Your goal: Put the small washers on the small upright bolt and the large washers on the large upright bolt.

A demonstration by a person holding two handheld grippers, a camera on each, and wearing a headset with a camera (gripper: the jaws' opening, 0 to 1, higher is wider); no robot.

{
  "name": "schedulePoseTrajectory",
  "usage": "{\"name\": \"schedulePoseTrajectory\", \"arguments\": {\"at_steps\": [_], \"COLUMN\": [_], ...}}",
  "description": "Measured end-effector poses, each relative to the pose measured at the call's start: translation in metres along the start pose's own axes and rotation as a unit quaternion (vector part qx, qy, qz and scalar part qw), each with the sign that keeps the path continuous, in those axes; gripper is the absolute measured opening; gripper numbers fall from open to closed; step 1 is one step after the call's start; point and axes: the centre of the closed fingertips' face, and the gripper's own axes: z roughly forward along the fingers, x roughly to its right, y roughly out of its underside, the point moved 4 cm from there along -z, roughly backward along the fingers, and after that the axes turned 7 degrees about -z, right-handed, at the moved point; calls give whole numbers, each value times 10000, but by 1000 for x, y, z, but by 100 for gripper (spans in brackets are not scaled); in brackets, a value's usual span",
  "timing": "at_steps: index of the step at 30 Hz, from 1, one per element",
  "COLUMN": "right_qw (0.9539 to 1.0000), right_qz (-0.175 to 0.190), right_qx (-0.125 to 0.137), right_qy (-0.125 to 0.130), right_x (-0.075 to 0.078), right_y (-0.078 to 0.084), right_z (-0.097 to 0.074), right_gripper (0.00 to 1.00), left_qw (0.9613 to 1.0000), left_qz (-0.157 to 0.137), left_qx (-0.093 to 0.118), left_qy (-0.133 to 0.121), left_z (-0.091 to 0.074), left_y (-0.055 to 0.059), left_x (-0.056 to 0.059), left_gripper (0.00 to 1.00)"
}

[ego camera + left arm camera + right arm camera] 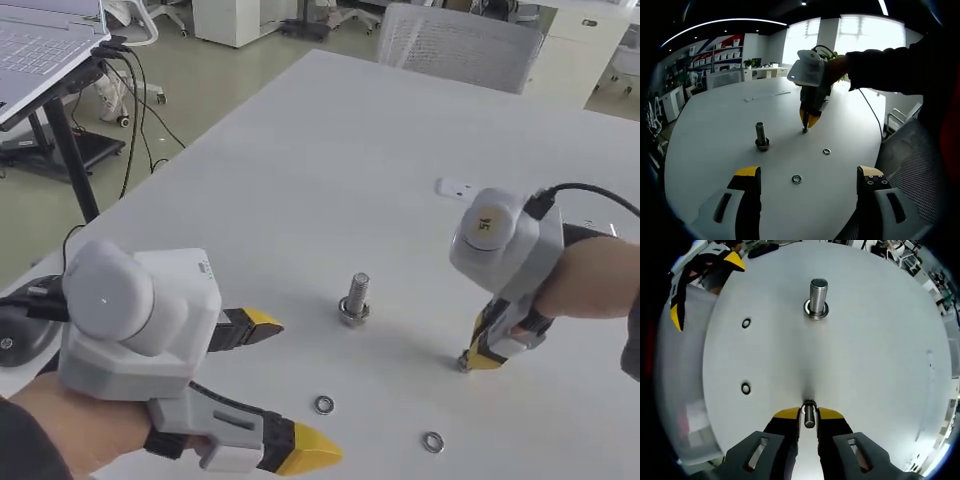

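Right gripper (809,413) around small upright bolt (809,422)

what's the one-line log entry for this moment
left tongs: open, hovering | right tongs: shut on small bolt, upright on table | large bolt: upright | two washers: loose on table

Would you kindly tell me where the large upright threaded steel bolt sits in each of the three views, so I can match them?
Head view: the large upright threaded steel bolt stands at centre.
Left gripper view: the bolt is left of centre, beyond the open left tool.
Right gripper view: the bolt is at top centre, straight ahead.
Shared landmark: the right tool, shut on the small bolt, apart from the large one.
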Motion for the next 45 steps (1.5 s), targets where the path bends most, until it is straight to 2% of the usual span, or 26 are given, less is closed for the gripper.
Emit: {"name": "schedulePoseTrajectory", "arguments": {"at_steps": [26,34,45], "right_qw": [10000,9999,9992], "right_qz": [64,126,224], "right_qx": [9,89,249], "right_qy": [-2,77,224], "right_x": [3,3,-6], "right_y": [5,6,7], "right_z": [8,3,-13], "right_gripper": [16,19,24], "left_qw": [10000,10000,10000], "left_qz": [-15,-4,14], "left_qx": [-29,-34,-29], "left_qy": [10,9,27], "left_z": [3,3,3], "left_y": [2,4,3], "left_x": [0,1,2], "left_gripper": [77,78,78]}}
